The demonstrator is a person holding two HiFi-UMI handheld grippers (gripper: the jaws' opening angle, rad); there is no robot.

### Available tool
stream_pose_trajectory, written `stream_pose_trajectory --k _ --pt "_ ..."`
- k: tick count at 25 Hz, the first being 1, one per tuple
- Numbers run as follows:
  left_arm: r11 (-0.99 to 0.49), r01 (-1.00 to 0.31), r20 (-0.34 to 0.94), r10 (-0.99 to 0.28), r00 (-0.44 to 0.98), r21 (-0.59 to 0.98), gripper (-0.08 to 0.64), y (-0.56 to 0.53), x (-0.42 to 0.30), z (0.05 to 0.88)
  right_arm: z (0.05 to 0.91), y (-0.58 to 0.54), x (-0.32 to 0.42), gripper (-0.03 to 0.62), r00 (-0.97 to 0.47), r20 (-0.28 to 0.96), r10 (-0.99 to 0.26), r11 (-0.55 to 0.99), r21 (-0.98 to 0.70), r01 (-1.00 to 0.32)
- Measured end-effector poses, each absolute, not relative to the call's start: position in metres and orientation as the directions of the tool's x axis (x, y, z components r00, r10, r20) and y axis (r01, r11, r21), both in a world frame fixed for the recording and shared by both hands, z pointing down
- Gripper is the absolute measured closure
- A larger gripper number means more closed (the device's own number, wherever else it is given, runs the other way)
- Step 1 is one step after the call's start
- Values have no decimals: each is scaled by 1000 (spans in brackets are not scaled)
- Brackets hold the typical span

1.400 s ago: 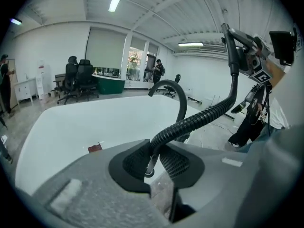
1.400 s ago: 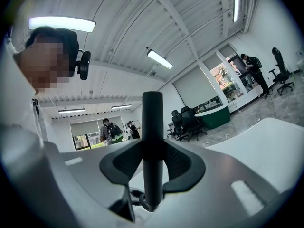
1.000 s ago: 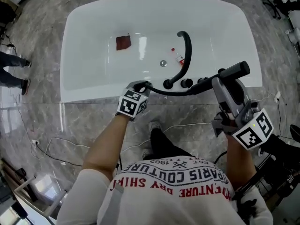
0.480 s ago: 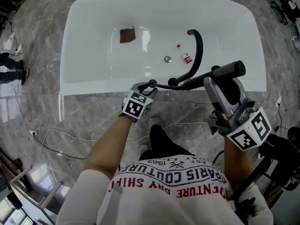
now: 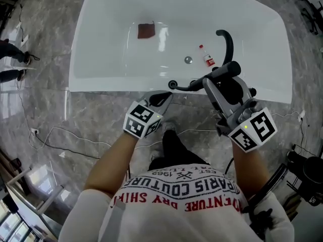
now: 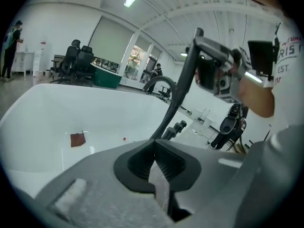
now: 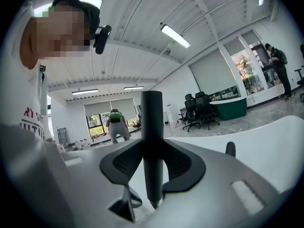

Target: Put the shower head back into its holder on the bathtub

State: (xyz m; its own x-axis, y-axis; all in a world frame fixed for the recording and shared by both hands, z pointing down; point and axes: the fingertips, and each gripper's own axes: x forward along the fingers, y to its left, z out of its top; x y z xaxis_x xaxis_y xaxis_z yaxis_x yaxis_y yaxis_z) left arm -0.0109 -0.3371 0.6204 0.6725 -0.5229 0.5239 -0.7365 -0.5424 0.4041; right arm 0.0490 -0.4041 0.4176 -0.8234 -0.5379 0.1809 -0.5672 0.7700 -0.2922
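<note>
The shower head (image 5: 225,70), a black rod, is clamped in the right tongs (image 5: 214,82) above the bathtub's near rim, just in front of the curved black spout (image 5: 228,42). Its hose (image 5: 189,87) trails left. The left tongs (image 5: 163,97) have just closed, pads together on nothing, near the rim. A grey marble floor (image 5: 65,120) carries the white bathtub (image 5: 91,84) in an open office hall with swivel chairs (image 7: 199,110) and strip lights (image 7: 175,36). In the tub lie a brown cloth (image 5: 146,30) and a small red-labelled bottle (image 5: 207,60). The person's shirt (image 5: 176,200) reads "PARIS COUTURE" and "1963".
</note>
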Motion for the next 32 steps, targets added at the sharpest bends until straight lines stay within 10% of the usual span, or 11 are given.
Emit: stream_pose_trajectory --k 32 --pt "-410 -699 383 -620 685 586 557 -263 -80 564 634 -396 -16 456 -744 421 -518 769 -151 -621"
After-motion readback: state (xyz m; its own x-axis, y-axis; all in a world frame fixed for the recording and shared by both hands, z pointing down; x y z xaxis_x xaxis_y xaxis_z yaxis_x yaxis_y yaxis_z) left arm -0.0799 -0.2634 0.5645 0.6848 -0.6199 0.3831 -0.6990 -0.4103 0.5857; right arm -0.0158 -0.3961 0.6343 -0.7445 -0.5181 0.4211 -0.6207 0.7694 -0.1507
